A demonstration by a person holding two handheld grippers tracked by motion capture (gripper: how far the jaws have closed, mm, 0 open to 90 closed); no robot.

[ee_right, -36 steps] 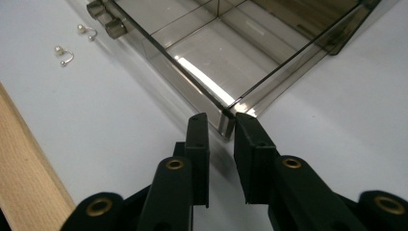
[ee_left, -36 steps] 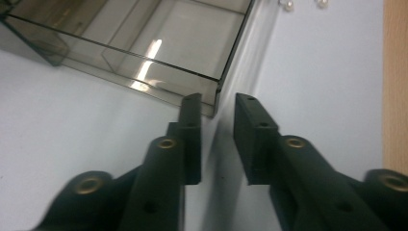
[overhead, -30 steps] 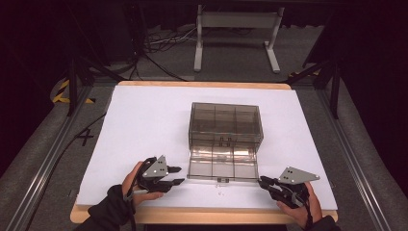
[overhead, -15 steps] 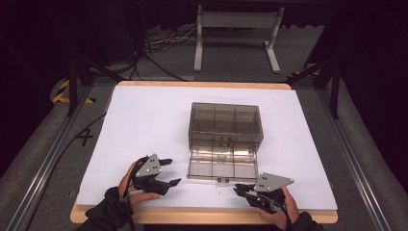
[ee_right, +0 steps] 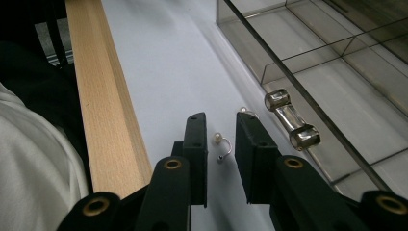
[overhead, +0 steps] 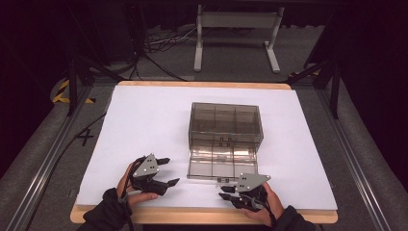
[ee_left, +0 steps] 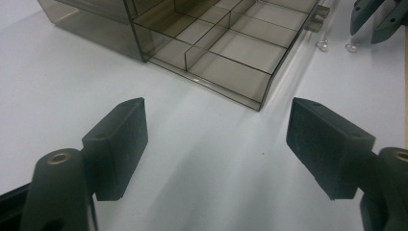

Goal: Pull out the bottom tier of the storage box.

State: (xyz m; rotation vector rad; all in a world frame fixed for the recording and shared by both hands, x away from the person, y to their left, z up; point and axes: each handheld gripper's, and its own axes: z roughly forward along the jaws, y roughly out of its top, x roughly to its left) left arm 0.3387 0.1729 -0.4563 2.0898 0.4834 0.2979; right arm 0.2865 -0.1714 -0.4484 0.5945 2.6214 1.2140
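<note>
Since a second ago: right gripper [overhead: 230, 197] has slid leftward along the near edge, from off the box's right corner to just before its lid handle; left gripper [overhead: 168, 172] has barely shifted.
Right jaws: narrow gap, just opened a little; a pearl earring [ee_right: 221, 144] lies on the sheet between the pads, not pinched.
Second earring: [ee_right: 246, 111] just beyond the right pad, near the lid handle [ee_right: 290, 119].
Left jaws: have just been opening, now wide, nothing between them, facing the box's near left corner.
Box: clear organiser box [overhead: 225, 127] mid-table, its lid [overhead: 221, 162] folded flat toward the person, compartments look empty.
Risk, pinch: the earring is tiny and round; pads closing off-centre could flick it away.
Risk, edge: the wooden table edge [ee_right: 103, 110] runs close beside the left pad; a skidding earring could roll off.
Risk, handle: the right pad could knock the lid handle and shift the lid.
Room: open white sheet [overhead: 144, 120] left and behind; tight between lid and table edge.
</note>
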